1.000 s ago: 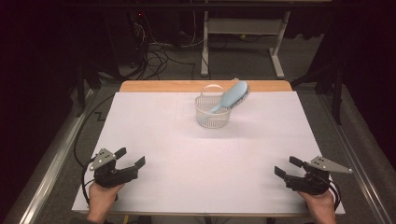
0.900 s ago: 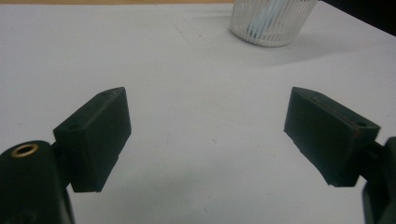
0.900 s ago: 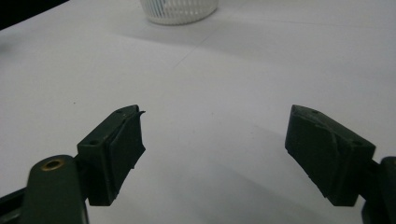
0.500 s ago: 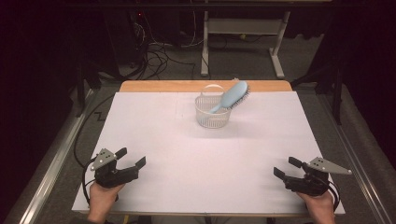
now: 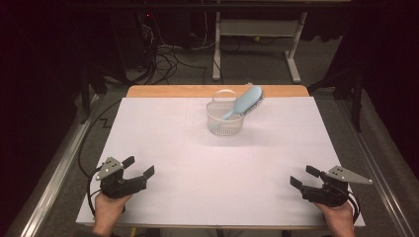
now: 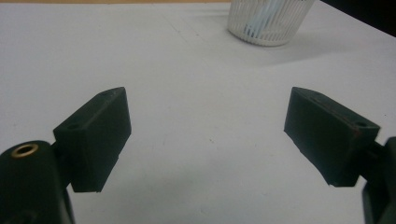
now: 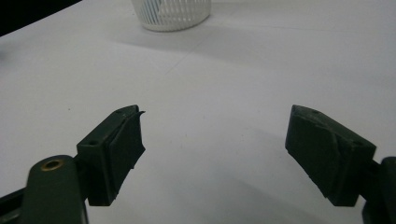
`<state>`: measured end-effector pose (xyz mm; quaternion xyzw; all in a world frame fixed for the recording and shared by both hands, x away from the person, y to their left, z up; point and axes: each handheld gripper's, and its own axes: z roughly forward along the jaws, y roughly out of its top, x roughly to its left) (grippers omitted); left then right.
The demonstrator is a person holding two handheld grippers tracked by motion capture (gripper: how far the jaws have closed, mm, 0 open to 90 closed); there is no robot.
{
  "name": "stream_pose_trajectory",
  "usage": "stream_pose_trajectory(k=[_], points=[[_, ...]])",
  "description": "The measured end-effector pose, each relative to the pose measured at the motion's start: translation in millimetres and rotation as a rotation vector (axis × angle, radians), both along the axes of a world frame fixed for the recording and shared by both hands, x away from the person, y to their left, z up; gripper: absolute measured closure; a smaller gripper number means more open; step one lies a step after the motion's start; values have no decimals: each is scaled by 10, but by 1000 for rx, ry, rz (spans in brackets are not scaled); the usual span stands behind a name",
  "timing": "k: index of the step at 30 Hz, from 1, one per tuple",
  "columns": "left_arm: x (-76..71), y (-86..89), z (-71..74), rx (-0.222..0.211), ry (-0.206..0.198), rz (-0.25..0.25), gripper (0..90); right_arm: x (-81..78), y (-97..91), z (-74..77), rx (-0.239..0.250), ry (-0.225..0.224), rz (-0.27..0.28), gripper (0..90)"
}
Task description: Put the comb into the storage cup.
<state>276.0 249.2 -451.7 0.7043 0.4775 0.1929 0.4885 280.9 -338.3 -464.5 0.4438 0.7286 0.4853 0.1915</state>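
The left gripper [image 6: 208, 135] is hanging low over the white table [image 6: 187, 70], its two black jaws standing wide apart with nothing between them. A brass-ringed hole is showing on the gripper body at the near left. Well beyond the jaws, toward the right jaw's side, a white slatted basket [image 6: 268, 21] is sitting on the table, its top cut off by the frame's edge. Something pale blue is showing through the basket's slats. A shadow is lying on the table just beside the basket.
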Motion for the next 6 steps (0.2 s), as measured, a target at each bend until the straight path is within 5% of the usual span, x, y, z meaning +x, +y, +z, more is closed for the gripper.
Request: stream_pose_trajectory(k=[6], points=[[29,-4,1,-1,3,3,141,3,-40,-7,19,1,-16,193]])
